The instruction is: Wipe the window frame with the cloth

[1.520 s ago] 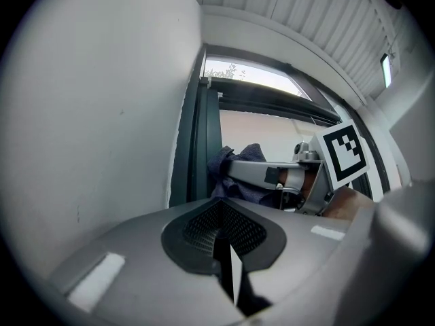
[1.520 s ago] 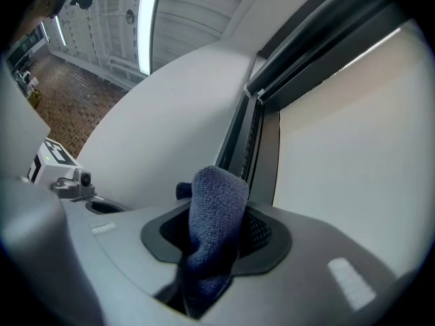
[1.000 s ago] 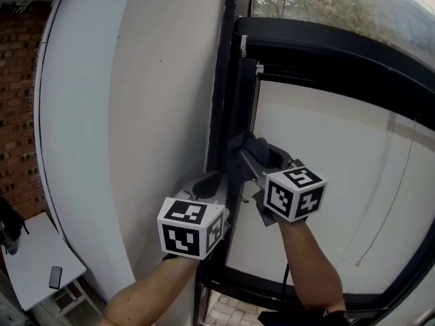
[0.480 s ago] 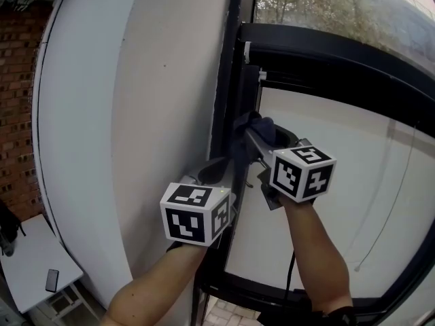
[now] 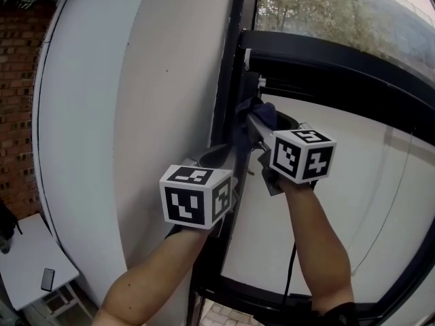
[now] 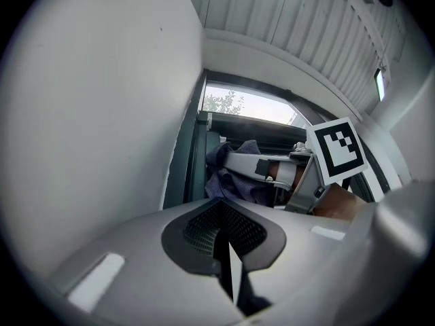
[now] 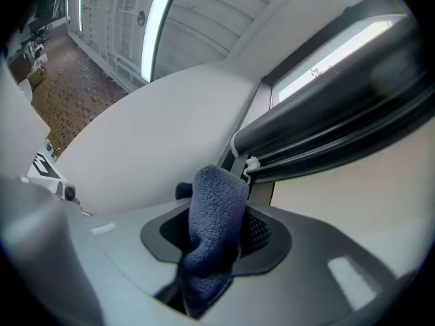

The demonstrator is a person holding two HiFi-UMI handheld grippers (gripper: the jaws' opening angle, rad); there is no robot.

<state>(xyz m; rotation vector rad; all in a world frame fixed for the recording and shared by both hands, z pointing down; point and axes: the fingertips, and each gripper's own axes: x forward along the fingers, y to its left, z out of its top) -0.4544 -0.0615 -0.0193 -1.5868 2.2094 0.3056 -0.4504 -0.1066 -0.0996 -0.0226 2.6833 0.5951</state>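
Note:
A dark blue cloth [image 5: 265, 113] is pressed against the black vertical window frame [image 5: 229, 66], just under the frame's upper cross rail [image 5: 340, 63]. My right gripper [image 5: 254, 123] is shut on the cloth. In the right gripper view the cloth [image 7: 214, 223] bulges up from between the pads, with the frame [image 7: 326, 114] beyond it. My left gripper [image 5: 216, 157] sits lower and to the left, close to the same frame post, shut with nothing in it. The left gripper view shows the cloth [image 6: 228, 175] ahead of my left gripper [image 6: 228, 257].
A white wall [image 5: 136, 114] runs along the frame's left side. A white blind [image 5: 353, 182] with a thin hanging cord [image 5: 391, 202] fills the pane. Far below at the left stands a small table [image 5: 20, 263] with a phone [image 5: 47, 279], beside a brick wall [image 5: 17, 80].
My right gripper has slid the cloth up the vertical frame toward the upper rail. My left gripper has risen a little and stays shut.

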